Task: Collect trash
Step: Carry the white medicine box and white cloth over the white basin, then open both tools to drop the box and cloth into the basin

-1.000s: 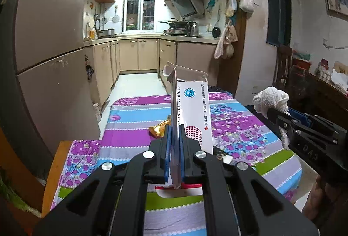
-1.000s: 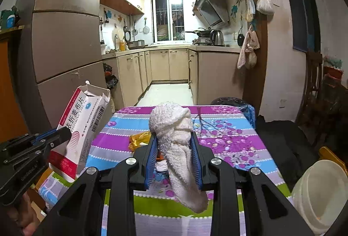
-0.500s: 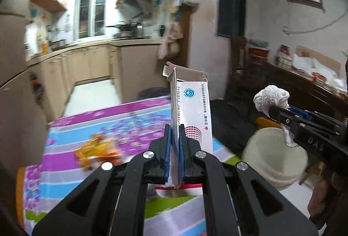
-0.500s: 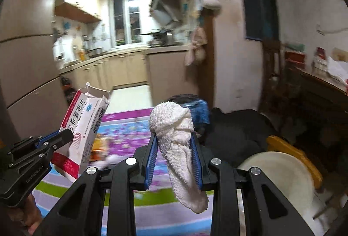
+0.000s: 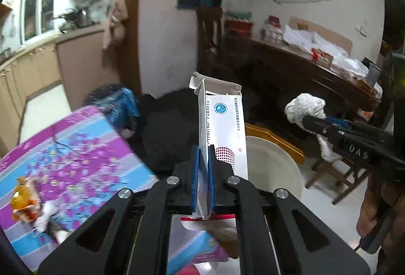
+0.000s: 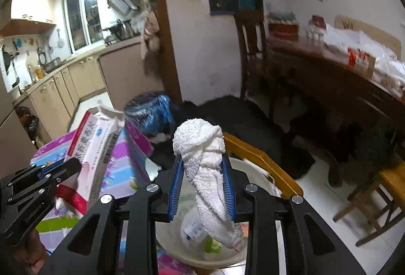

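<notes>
Both views have swung right since a second ago, from facing the kitchen across the table to facing the dining corner, and a round cream plastic basin that was at the frame edge now lies straight ahead. The left tool is pinched nearly closed on the flattened white medicine carton with red base and torn-open top, which stands upright between the blue pads, in the air over the near rim of the basin. The right tool is clamped partway on a twisted white terry cloth rag; the rag's lower end hangs down past the pads over the basin's inside, where a clear bottle and a green scrap lie blurred. The table with the purple, blue and green floral cloth sits to the left, carrying a crumpled orange wrapper near its left edge.
</notes>
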`<state>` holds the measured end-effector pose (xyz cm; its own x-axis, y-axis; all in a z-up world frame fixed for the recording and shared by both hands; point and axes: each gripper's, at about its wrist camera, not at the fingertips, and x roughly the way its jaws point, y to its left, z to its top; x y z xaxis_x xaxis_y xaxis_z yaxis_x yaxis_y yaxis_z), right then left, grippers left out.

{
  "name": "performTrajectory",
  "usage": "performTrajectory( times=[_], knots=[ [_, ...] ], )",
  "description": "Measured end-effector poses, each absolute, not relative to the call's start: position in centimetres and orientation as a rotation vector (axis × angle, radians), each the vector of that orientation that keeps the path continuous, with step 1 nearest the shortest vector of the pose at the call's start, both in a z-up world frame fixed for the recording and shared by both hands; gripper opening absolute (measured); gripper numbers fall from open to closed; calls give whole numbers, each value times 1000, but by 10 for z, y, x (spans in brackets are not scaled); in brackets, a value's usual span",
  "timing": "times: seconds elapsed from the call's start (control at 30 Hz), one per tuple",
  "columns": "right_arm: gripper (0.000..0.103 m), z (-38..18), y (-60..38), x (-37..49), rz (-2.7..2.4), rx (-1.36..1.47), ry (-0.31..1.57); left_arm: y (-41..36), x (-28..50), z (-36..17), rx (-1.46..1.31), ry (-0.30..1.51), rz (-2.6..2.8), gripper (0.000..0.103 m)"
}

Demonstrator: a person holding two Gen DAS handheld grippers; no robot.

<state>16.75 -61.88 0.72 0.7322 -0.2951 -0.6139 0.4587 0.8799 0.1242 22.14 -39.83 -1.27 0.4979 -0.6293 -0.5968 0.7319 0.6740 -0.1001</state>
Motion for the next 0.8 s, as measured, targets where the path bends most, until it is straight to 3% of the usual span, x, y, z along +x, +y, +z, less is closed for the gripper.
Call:
performTrajectory(
  times=[0.33, 0.8],
  knots=[
    [30, -45, -672, 192, -425, 347, 718, -457, 236, -51, 218, 781, -864, 6],
    [30, -71, -672, 188, -436, 370, 729, -479, 242, -73, 236, 833, -851, 6]
  ],
)
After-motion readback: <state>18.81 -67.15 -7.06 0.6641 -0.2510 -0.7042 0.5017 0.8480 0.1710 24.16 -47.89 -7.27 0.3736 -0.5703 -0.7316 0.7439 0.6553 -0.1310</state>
